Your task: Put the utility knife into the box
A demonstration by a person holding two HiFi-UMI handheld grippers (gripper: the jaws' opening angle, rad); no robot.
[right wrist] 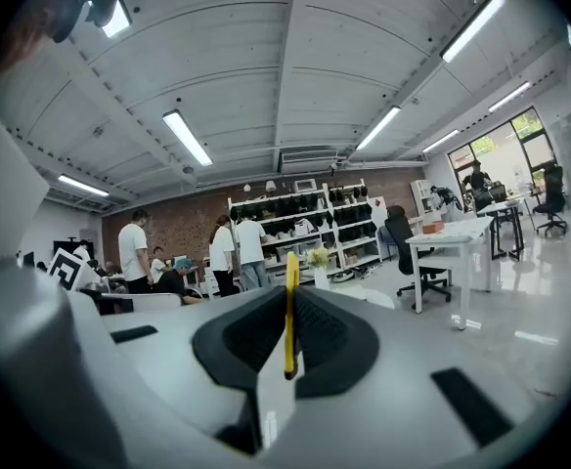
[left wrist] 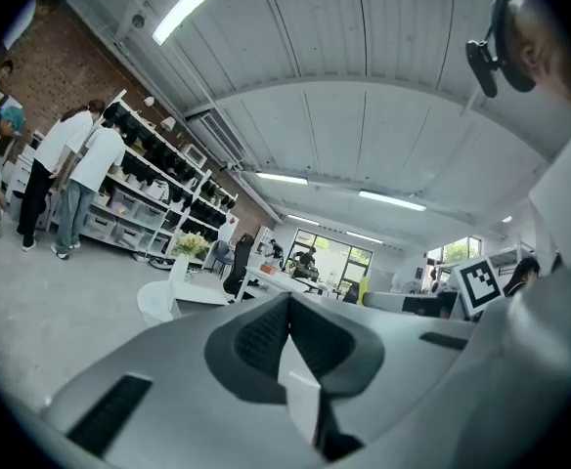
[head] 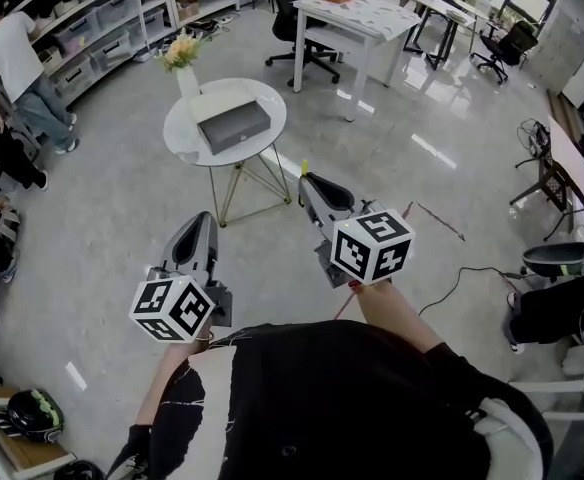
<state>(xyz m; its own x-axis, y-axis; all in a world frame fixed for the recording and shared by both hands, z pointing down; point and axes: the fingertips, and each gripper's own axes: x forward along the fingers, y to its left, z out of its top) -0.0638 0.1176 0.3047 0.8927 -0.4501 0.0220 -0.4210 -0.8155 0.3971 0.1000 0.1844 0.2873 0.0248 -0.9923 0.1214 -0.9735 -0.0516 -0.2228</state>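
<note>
A dark grey box [head: 234, 126] with its lid shut lies on a small round white table [head: 184, 138] ahead of me. My right gripper [head: 308, 181] is held in the air short of the table, shut on a thin yellow utility knife [head: 304, 168]. In the right gripper view the knife [right wrist: 290, 306] stands upright, clamped between the dark pads [right wrist: 320, 335]. My left gripper [head: 201, 220] hangs lower and to the left, shut with nothing in it. Its pads [left wrist: 256, 345] meet in the left gripper view.
A white vase of flowers [head: 183, 65] stands at the table's far left rim. Beyond are a white desk [head: 362, 18], office chairs [head: 297, 13] and shelving [head: 92, 18] on the left, with people [head: 17, 68] beside it. A cable [head: 462, 273] trails on the floor at right.
</note>
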